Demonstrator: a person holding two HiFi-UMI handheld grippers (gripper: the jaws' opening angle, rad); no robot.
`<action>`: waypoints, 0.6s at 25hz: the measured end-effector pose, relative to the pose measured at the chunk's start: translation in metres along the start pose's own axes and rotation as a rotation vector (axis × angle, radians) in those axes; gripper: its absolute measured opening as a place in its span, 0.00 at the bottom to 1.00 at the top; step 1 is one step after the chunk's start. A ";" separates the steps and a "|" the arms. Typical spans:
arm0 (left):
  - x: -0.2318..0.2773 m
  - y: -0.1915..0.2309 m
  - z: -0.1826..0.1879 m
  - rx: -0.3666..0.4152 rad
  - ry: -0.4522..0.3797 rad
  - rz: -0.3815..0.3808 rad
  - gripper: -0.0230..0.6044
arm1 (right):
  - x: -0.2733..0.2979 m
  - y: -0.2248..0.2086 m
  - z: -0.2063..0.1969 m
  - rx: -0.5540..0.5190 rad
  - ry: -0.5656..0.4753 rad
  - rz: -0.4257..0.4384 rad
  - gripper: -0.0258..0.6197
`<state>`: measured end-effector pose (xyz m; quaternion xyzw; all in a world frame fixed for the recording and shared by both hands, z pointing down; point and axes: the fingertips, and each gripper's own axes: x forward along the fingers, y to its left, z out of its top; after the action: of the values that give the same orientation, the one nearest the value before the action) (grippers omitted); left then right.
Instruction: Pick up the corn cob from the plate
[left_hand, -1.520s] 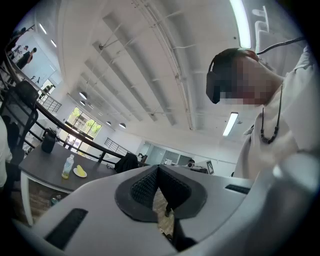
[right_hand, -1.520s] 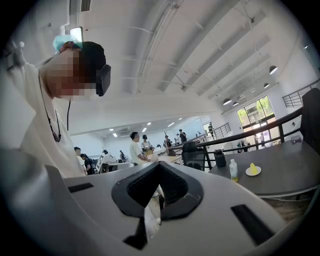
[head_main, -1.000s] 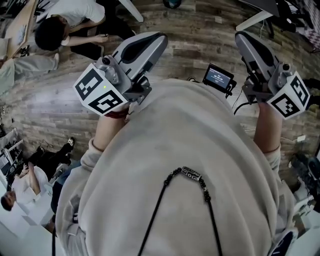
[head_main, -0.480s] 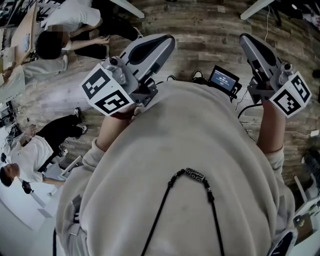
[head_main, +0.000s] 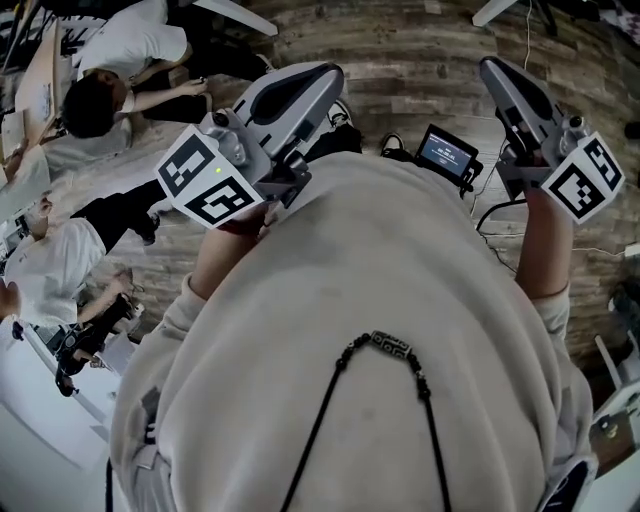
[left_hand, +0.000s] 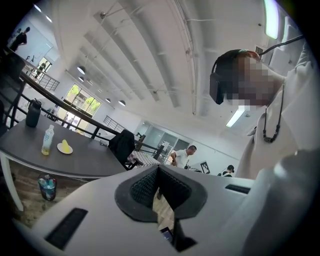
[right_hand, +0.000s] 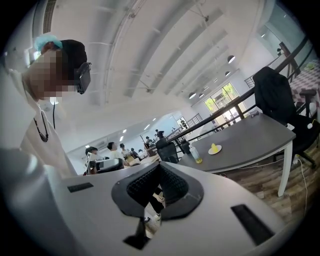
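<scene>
Far off, a yellow corn cob lies on a small white plate on a long grey table. In the right gripper view the same corn cob and plate sit near the middle of that table. I hold both grippers up in front of my chest, well away from the table. My left gripper is shut and holds nothing, its pads meeting at the tip. The right gripper is also shut and holds nothing.
A clear bottle with yellow liquid and a dark flask stand next to the plate. A black office chair sits behind the table. A small screen hangs at my chest. People sit and walk nearby on the wood floor.
Both grippers have shifted slightly upward in the head view and stay shut. The floor and the people on the left have slid through the picture as my head turned.
</scene>
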<state>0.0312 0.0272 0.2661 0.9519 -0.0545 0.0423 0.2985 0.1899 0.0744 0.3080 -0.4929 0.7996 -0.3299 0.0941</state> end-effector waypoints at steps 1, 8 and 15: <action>0.000 0.000 -0.001 -0.002 -0.001 -0.004 0.04 | -0.001 0.002 0.000 0.000 -0.003 -0.002 0.06; 0.011 0.018 0.002 -0.050 -0.009 -0.122 0.04 | 0.002 0.006 0.011 -0.026 -0.012 -0.098 0.06; 0.019 0.004 0.029 -0.006 -0.016 -0.254 0.04 | 0.011 0.032 0.036 -0.095 -0.042 -0.137 0.06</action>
<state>0.0506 0.0061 0.2467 0.9506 0.0641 -0.0035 0.3038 0.1787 0.0585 0.2624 -0.5571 0.7766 -0.2868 0.0647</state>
